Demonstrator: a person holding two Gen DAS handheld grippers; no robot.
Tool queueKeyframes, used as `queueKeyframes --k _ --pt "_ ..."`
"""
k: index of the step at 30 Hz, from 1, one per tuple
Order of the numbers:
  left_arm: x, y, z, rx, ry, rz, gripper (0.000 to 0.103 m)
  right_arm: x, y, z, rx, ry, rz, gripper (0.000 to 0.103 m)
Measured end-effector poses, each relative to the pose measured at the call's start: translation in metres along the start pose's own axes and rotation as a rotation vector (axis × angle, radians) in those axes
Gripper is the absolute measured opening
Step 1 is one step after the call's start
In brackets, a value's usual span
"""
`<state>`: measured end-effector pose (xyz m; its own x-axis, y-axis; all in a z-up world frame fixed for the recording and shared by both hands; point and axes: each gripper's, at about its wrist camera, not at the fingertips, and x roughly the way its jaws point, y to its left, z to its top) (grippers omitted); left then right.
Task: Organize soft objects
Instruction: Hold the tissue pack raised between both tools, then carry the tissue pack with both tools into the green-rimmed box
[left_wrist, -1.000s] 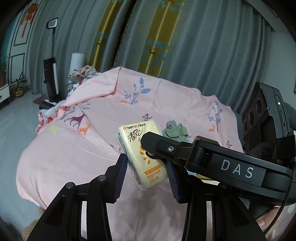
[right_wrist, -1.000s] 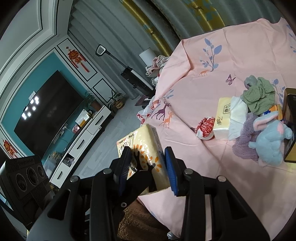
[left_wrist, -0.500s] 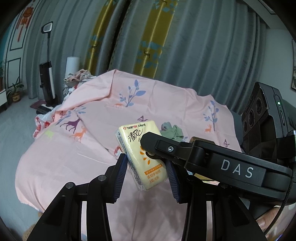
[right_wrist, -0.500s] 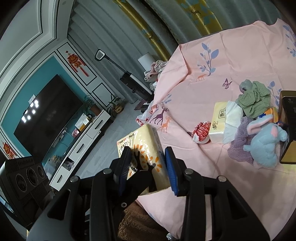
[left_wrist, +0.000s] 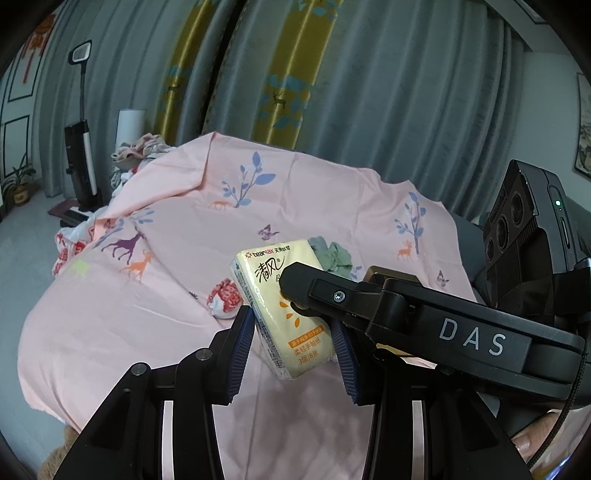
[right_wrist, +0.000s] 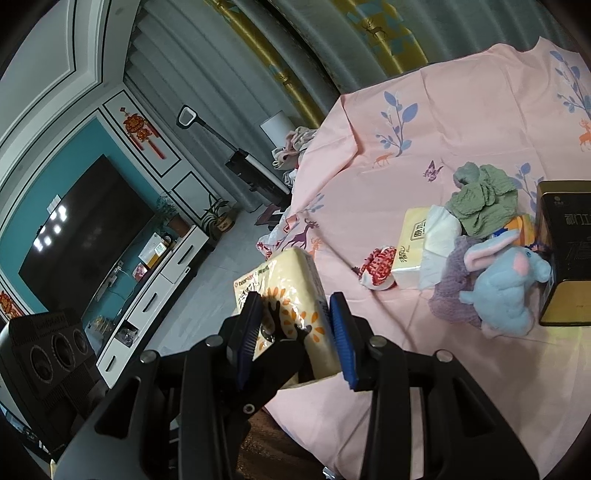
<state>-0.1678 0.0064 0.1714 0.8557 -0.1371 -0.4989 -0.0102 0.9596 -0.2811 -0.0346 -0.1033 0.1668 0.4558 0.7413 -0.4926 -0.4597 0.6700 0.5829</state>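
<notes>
**Two grippers on one tissue pack, above the bed**

Left wrist view: the yellow tissue pack (left_wrist: 282, 306) hangs in the air over the pink bedsheet (left_wrist: 177, 229), clear of it. The left gripper (left_wrist: 293, 338) has its blue pads on either side of the pack's lower end; the right pad meets the wrapper, while the left pad looks just shy of it, so I cannot tell whether this gripper truly pinches. The right gripper's black finger crosses in from the right and lies against the pack's face. A green cloth (left_wrist: 334, 254) sits on the sheet behind.

Right wrist view: the right gripper (right_wrist: 295, 330) pinches the same tissue pack (right_wrist: 291, 291) between its blue pads, which dent the wrapper. Further along the sheet lie a larger tissue box (right_wrist: 412, 240), a blue plush rabbit (right_wrist: 506, 288) and a dark tin (right_wrist: 567, 251).

Risks, as I judge them: the slick wrapper and soft contents could let the pack slide or tilt out if one gripper lets go before the other has a firm hold. Pulling in opposite directions could tear the film.
</notes>
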Motion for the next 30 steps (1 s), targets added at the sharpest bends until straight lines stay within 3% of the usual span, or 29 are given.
queueKeyframes --k 21,30 --pt "0.012 -0.021 0.000 0.030 0.004 -0.062 0.043 -0.017 -0.017 0.001 0.008 -0.043 -0.056 0.039" --pt "0.041 -0.065 0.008 0.085 0.033 -0.187 0.043 -0.056 -0.049 0.011 0.063 -0.149 -0.143 0.039"
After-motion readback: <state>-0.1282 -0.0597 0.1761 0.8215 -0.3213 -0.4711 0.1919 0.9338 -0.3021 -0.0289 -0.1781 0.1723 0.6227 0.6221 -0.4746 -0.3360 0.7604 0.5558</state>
